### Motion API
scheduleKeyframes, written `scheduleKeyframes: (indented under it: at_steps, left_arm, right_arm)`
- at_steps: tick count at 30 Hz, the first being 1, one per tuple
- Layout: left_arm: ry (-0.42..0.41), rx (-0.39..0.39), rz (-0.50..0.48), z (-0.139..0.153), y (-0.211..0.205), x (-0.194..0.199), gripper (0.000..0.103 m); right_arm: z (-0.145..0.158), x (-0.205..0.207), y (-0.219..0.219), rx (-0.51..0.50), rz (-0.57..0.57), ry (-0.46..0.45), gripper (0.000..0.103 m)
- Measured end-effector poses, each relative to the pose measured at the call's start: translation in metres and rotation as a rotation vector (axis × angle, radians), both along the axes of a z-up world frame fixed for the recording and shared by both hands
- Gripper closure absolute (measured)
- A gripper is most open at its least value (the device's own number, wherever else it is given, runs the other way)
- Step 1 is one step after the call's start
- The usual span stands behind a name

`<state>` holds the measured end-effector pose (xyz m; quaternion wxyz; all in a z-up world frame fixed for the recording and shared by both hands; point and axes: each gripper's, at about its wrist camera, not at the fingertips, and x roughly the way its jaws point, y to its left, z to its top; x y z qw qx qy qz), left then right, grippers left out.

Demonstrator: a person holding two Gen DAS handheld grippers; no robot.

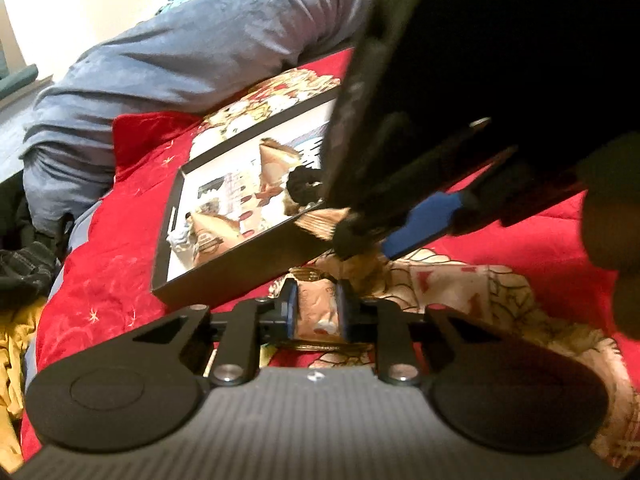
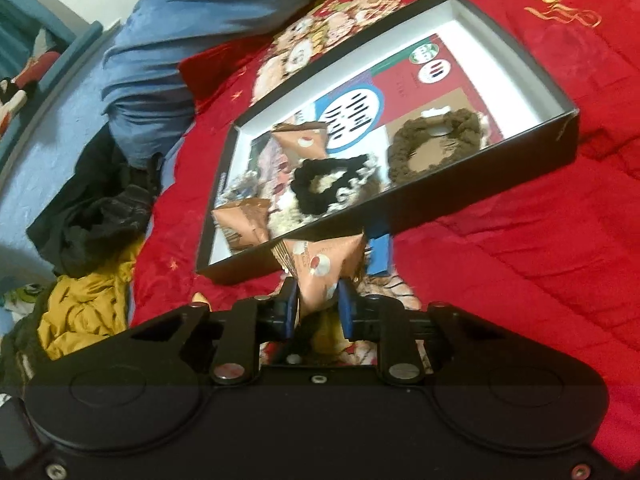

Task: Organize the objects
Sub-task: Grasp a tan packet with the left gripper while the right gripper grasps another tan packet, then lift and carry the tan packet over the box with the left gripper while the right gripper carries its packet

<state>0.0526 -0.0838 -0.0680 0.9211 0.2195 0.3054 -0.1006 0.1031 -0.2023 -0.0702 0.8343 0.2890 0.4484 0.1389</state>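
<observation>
While the left wrist camera looked across a red quilt [image 1: 120, 280], the left gripper [image 1: 316, 312] was clenched on a tan snack packet [image 1: 318, 310], which sat pinched between its blue pads just above the patterned part of the bedding. Beyond it, slightly left, lay a shallow black box [image 1: 224, 284] with a white inner wall, holding more tan packets [image 1: 280, 156] and a black scrunchie [image 1: 306, 184]. From the upper right the dark body of the right gripper [image 1: 360, 236] crossed the view, its blue finger [image 1: 420, 224] angled down toward the box's near right edge beside another tan packet [image 1: 320, 226]. A person's blue-grey trouser leg [image 1: 180, 52] lay along the far side. Through the right wrist camera, the right gripper [image 2: 318, 308] was grasping a tan triangular packet [image 2: 320, 268], held between its pads just at the near wall of the box [image 2: 480, 176], not yet inside it. Within the box were two more tan packets [image 2: 304, 138], a black scrunchie [image 2: 332, 192] near the middle, a brown scrunchie [image 2: 436, 148] to the right, and a pale fluffy one [image 2: 288, 204] partly under the black one. A blue finger of the left gripper [image 2: 380, 254] showed just right of the held packet. Yellow cloth [image 2: 88, 312] and dark clothing [image 2: 92, 220] lay at the left, off the quilt.
</observation>
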Motion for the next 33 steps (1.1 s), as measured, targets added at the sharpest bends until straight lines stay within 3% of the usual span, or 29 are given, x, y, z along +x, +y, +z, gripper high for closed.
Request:
scheduleKeyframes:
  at_steps: [5, 15, 20, 33]
  left_arm:
    - [0.019, 0.037, -0.003, -0.012, 0.000, 0.012, 0.064]
    - [0.022, -0.001, 0.020, -0.011, 0.004, 0.014, 0.071]
    - [-0.001, -0.039, 0.006, 0.001, -0.001, 0.000, 0.071]
    - [-0.039, -0.159, 0.094, 0.029, 0.015, 0.000, 0.071]
  right_arm:
    - [0.000, 0.000, -0.009, 0.010, -0.033, 0.004, 0.083]
    - [0.001, 0.000, -0.010, 0.021, -0.041, 0.001, 0.083]
    - [0.009, -0.007, -0.013, 0.026, -0.055, -0.032, 0.084]
    - [0.032, -0.020, -0.026, 0.041, -0.078, -0.121, 0.086]
